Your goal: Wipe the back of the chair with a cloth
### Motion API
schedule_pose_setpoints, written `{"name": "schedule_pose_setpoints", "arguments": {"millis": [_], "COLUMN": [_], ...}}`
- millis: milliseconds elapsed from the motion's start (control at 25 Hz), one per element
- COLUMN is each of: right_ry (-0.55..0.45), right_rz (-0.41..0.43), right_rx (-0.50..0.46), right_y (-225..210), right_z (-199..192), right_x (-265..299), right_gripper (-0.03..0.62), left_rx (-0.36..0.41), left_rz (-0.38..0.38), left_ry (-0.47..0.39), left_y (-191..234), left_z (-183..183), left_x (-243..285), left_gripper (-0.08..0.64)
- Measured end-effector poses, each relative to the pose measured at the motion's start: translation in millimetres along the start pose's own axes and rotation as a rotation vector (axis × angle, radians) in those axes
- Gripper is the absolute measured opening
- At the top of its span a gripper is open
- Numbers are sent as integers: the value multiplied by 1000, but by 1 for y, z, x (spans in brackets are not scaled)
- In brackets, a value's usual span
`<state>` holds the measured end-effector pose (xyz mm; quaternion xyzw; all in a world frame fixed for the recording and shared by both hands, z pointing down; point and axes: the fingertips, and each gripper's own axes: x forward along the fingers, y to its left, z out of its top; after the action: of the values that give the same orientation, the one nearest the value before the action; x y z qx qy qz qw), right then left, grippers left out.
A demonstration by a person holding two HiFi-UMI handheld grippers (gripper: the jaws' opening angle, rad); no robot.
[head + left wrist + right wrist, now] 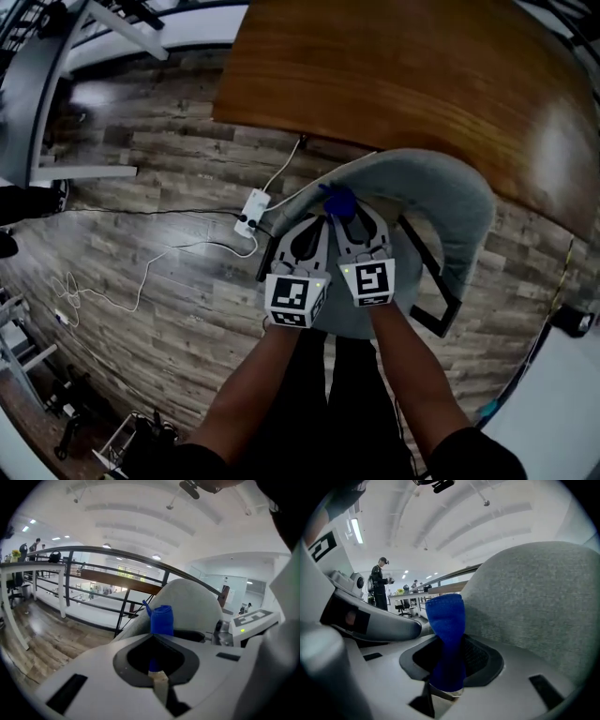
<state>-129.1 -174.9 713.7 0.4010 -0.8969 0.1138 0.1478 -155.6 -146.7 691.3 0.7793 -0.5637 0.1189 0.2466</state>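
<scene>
Wiping looks barely begun: the one blue cloth (337, 201) sits bunched at the top edge of the single grey chair's back (441, 192), pinched by both the left claw (158, 676) and the right claw (446, 686), so seemingly the whole back remains.

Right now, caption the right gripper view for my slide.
Right gripper shut on a blue cloth beside the grey chair back.

Head view showing | grippers: two, left gripper (316, 223) and right gripper (343, 225) | cloth (337, 200): one | chair (441, 195): one | table (394, 75): one | power strip (251, 213): one
</scene>
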Motion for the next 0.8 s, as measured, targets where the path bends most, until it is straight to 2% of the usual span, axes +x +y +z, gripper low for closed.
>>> {"name": "schedule_pose_setpoints", "arguments": {"millis": [120, 280, 560, 800], "right_ry": [3, 9, -9, -5], "right_rz": [28, 24, 29, -20], "right_rx": [6, 11, -26, -15], "right_y": [13, 19, 13, -10], "right_z": [-4, -9, -10, -19], "right_x": [11, 21, 23, 23], "right_gripper": [117, 117, 117, 117], "left_rx": [19, 25, 19, 20], "left_rz": [97, 142, 122, 96], "left_ry": [-9, -13, -5, 8], "left_y": [17, 29, 27, 14], "left_z": [-5, -9, -15, -18], "left_x": [-6, -10, -11, -2], "left_gripper": [-2, -2, -2, -2]}}
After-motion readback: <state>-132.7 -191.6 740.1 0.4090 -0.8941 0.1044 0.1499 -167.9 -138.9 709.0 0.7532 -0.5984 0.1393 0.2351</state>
